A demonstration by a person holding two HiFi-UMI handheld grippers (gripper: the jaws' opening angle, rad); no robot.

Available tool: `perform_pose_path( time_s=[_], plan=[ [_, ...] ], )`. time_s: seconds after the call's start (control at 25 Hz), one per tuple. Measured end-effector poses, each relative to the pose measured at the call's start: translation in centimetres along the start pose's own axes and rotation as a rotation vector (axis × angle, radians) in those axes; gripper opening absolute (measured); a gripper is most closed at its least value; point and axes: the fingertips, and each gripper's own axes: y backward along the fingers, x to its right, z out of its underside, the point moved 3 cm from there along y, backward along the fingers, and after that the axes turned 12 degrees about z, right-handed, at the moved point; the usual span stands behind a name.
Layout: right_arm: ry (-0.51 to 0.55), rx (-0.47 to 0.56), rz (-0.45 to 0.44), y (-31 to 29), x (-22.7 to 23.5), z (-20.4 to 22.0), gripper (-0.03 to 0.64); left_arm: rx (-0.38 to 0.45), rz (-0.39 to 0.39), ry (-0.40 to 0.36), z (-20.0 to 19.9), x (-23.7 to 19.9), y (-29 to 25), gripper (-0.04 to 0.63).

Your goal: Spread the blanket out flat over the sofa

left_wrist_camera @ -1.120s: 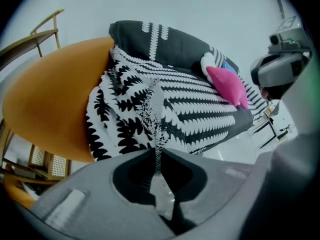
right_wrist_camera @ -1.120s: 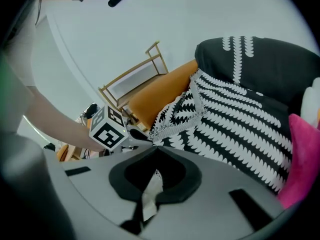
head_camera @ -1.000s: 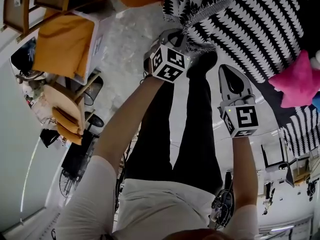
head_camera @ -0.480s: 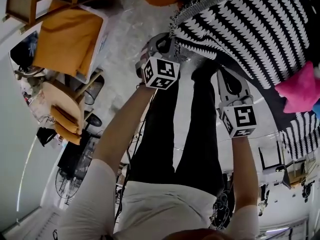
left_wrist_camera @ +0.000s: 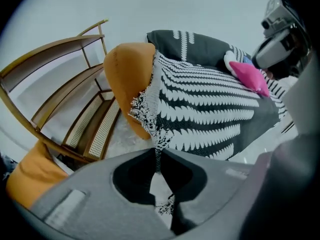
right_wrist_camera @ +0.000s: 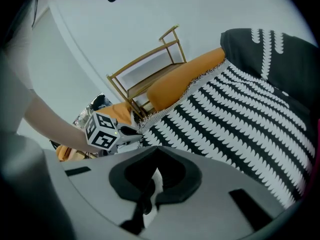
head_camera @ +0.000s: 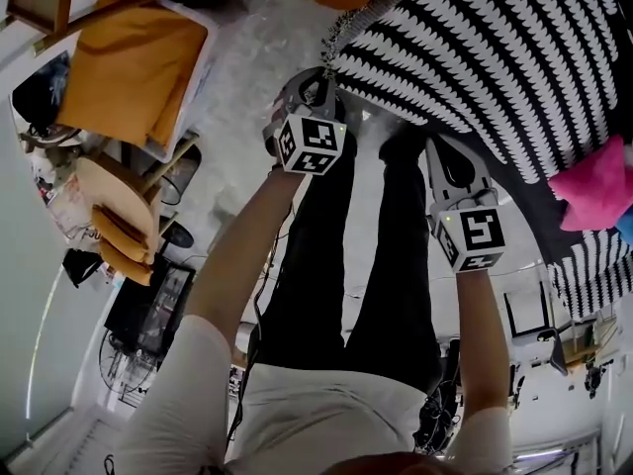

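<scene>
Your left gripper [left_wrist_camera: 157, 151] has its jaws pressed together on the fringed corner of the blanket [left_wrist_camera: 200, 114], and a scrap of the black-and-white weave shows in the hollow behind the tips. Your right gripper [right_wrist_camera: 156, 148] has its jaws closed on the lower hem of the same blanket [right_wrist_camera: 240, 119], with a pale strip of cloth showing behind the tips.

In the head view the blanket [head_camera: 514, 57] lies across the sofa seat. Its hem runs between the left gripper [head_camera: 318, 85] and the right gripper [head_camera: 440, 146]. The fringed side edge climbs from your left jaws to the orange sofa arm [left_wrist_camera: 125, 79] and lies against it.

A pink cushion [head_camera: 593, 196] rests on the blanket at the far right, and behind it in the left gripper view stands a dark cushion [left_wrist_camera: 195, 46] with white stripes.

To your left, a wooden rack [left_wrist_camera: 60, 89] stands just beside the sofa arm. Further out, a chair with an orange pad [head_camera: 138, 67] and a wooden stool [head_camera: 109, 216] crowd that side. Pale speckled floor [head_camera: 237, 97] lies bare between the chair and the sofa front. Your legs [head_camera: 376, 265] stand below the hem, between the two grippers.

Each gripper's cube [head_camera: 312, 144] carries black-and-white square markers
</scene>
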Motion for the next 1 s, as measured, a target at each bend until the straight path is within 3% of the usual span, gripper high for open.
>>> perform_pose_path(
  time_s=[0.28, 0.44, 0.64, 0.72, 0.84, 1.0],
  plan=[
    [0.003, -0.015, -0.001, -1.1, 0.2, 1.4, 0.004, -0.013, -0.002, 0.07, 1.0, -2.0, -3.0, 0.032],
    [-0.007, -0.01, -0.005, 1.4, 3.8, 2.9, 0.003, -0.022, -0.012, 0.093, -0.8, 1.2, -4.5, 0.032],
    [-0.111, 0.032, -0.212, 4.5, 5.2, 5.0, 0.003, -0.201, -0.185, 0.067, -0.7, 3.4, 1.8, 0.034],
    [-0.114, 0.053, -0.211, 6.2, 7.1, 4.8, 0.003, -0.207, -0.202, 0.086, -2.5, 4.5, 2.1, 0.048],
    [-0.103, 0.059, -0.188, 8.3, 8.1, 3.8, 0.003, -0.184, -0.181, 0.124, -4.8, 5.3, 2.8, 0.161],
    [-0.102, 0.056, -0.192, 8.0, 7.6, 3.8, 0.003, -0.175, -0.167, 0.105, -5.4, 5.3, 3.4, 0.172]
  ],
)
